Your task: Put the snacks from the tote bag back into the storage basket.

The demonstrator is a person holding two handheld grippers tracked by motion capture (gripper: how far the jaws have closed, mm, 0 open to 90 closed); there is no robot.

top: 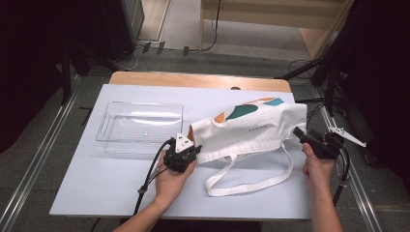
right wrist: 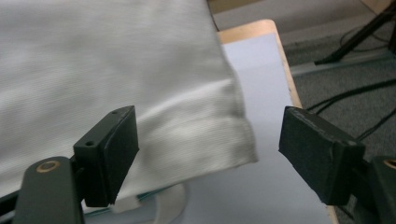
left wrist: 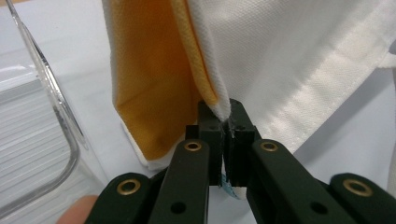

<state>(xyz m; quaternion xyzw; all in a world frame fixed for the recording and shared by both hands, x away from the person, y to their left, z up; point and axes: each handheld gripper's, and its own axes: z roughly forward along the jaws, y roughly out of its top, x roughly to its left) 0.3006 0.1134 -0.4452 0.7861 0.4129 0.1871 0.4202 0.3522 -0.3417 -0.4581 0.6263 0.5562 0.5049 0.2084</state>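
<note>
Though the job looks like folding or shifting it, the tote bag (top: 251,128) lies flat across the middle-right of the white table (top: 96,183), its mouth end to the left, bottom end to the right, and its straps (top: 241,186) trailing toward the near edge. A clear tray (top: 140,126) sits just left of it, apart from it.

Handling, my guess: light, soft cloth, no stiffness, will sag & drape when lifted from one point. Not fragile, not slippery. Best hold pts are the stitched hems & corners, where fabric is doubled; straps would swing loose.

Left gripper (left wrist: 227,126): jaws pinched tight on the bag's mouth hem at the left end, seam edge clamped btwn the pads, yellow lining (left wrist: 154,93) showing beside it.

Right gripper (right wrist: 208,156): jaws spread wide, holding nothing. The bag's bottom corner (right wrist: 233,140) lies btwn the pads w/o either pressing on it. In the high view this gripper (top: 300,135) sits at the bag's right end, near the table's right edge.
</note>
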